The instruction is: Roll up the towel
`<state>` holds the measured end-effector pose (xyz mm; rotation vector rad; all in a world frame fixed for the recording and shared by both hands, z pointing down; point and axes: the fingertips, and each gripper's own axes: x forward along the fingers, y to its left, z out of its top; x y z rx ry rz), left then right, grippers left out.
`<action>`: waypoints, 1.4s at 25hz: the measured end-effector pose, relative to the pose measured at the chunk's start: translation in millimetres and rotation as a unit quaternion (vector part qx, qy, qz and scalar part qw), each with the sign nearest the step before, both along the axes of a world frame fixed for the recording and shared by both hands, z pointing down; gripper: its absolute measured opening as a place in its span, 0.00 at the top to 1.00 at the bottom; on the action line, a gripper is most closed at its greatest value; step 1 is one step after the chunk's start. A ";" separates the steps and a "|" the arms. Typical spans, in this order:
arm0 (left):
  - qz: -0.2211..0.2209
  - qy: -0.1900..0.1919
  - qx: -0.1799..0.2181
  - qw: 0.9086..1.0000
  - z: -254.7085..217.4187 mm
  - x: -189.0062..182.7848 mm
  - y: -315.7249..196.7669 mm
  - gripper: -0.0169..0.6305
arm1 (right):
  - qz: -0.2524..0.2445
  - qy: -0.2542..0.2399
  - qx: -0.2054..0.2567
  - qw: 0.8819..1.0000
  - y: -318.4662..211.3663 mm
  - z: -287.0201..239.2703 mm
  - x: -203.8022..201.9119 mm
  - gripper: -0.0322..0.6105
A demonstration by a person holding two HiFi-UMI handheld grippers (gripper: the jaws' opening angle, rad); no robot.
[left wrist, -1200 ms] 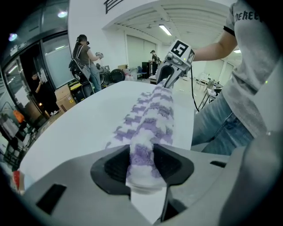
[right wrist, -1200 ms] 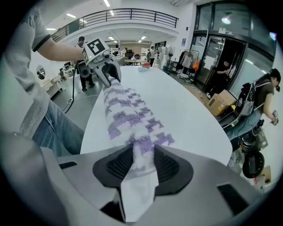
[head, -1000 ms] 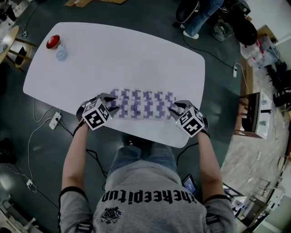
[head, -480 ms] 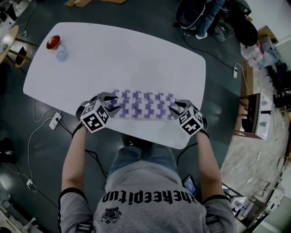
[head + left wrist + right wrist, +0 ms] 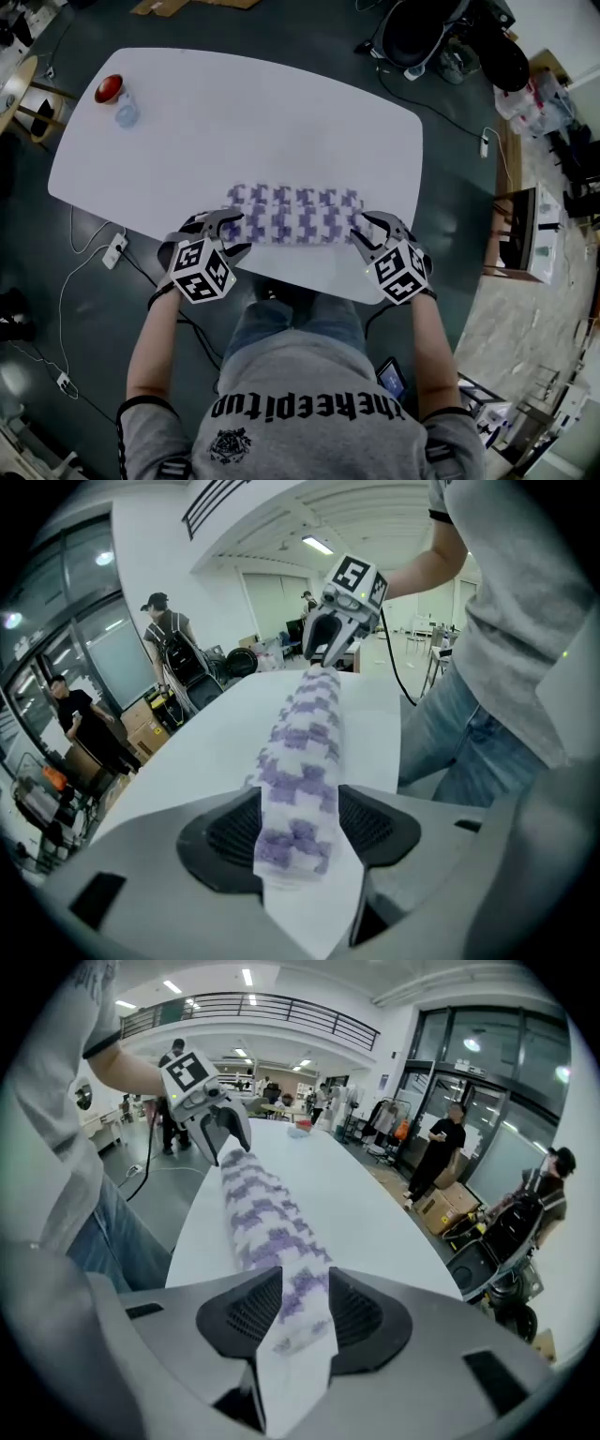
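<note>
Left tool has just been opening, loose around the rolled towel; right tool pinches its end. Keep both ends level, I'd say.

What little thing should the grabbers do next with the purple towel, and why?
Probably open the right gripper too. The towel lies rolled near the front edge of the table. The jaws of the left gripper have just been opening, with one end lying between them, while the right gripper pinches the other end.

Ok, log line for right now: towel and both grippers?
towel: rolled, along near side of table | left gripper: jaws just opened, towel end between them | right gripper: clamped on other towel end
</note>
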<state>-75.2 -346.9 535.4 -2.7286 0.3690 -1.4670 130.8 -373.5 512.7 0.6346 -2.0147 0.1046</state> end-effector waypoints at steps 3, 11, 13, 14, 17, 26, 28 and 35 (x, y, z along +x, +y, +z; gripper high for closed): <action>0.001 -0.021 -0.014 1.000 20.4 -1.7 8.3 0.59 | -0.046 0.039 -0.003 0.998 16.6 15.0 -4.8 0.74; -0.015 -0.072 -0.005 0.997 54.1 -2.7 -7.0 0.56 | -0.068 0.129 0.019 0.989 7.8 60.8 11.3 0.69; -0.009 -0.084 0.005 0.996 53.8 -4.8 -8.5 0.57 | -0.072 0.138 0.016 0.988 8.1 59.7 9.0 0.73; -0.010 -0.083 0.007 0.996 51.8 -5.9 -8.4 0.60 | -0.073 0.137 0.011 0.988 9.8 58.4 7.9 0.76; -0.010 -0.064 -0.013 0.998 45.1 -6.2 -7.1 0.73 | -0.071 0.124 -0.010 0.990 14.6 53.9 8.2 0.81; 0.022 -0.038 -0.078 0.996 36.0 -9.8 -7.0 0.76 | -0.058 0.070 -0.080 0.993 12.4 41.8 6.3 0.80; 0.018 -0.032 -0.081 0.996 34.5 -9.0 -15.1 0.75 | -0.048 0.063 -0.078 0.994 3.1 39.3 7.0 0.80; -0.024 0.003 -0.090 0.996 22.5 -12.8 -50.1 0.71 | -0.031 0.055 -0.061 0.996 -26.1 29.5 8.2 0.79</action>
